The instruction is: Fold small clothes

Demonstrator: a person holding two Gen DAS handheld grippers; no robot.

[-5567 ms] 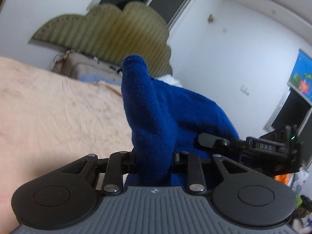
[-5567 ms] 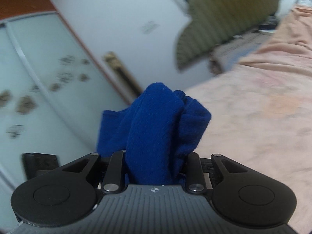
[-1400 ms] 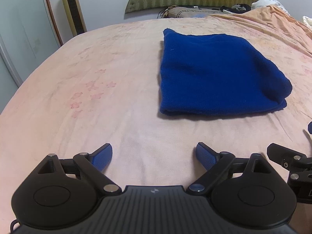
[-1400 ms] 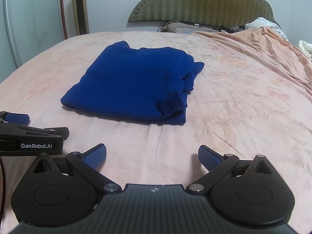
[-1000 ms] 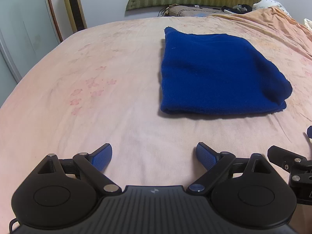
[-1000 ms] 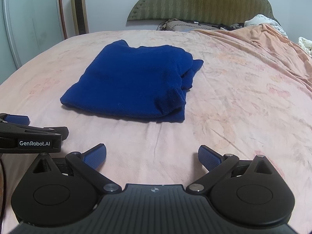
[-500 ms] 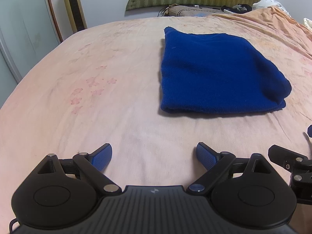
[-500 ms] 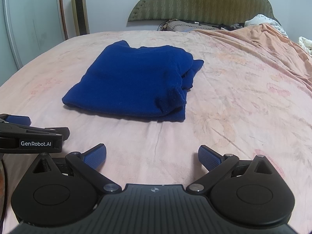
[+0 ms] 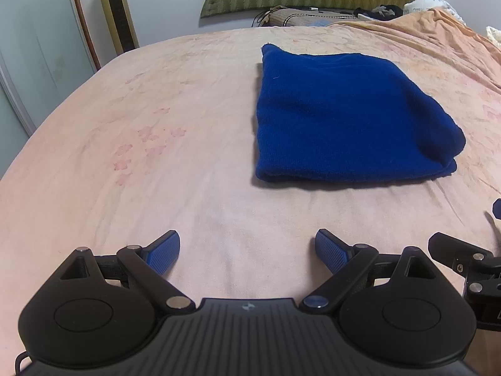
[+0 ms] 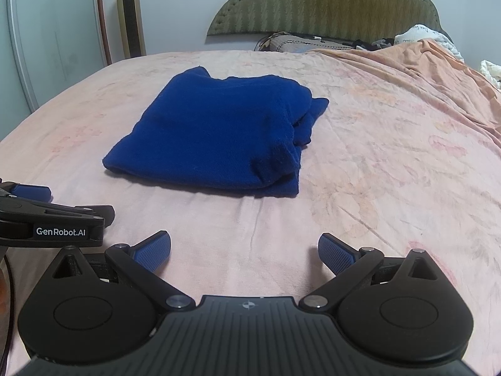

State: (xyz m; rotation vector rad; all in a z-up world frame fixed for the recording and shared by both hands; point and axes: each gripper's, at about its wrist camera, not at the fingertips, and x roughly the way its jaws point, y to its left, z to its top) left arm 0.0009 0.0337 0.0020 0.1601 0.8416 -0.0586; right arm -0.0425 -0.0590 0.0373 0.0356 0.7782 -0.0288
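Your left gripper (image 9: 247,252) was spread wide, nothing between the pads, low over the sheet (image 9: 125,131) and well short of the cloth; the blue cloth (image 9: 341,116) lay flat on the bed as a folded wad, ahead and a bit right of that gripper, touching neither tool; left edge looked straight, near edge rolled; in the right view the cloth (image 10: 216,131) showed a looser right side, a flap poking out past the top layer; your right gripper (image 10: 244,252) was equally wide, empty, near the left one and apart from the cloth; step looked like the release after the last fold, task about done; next move, if any, called for a pinch on that stray right flap to tuck it under, otherwise reach for another garment; none was in view.
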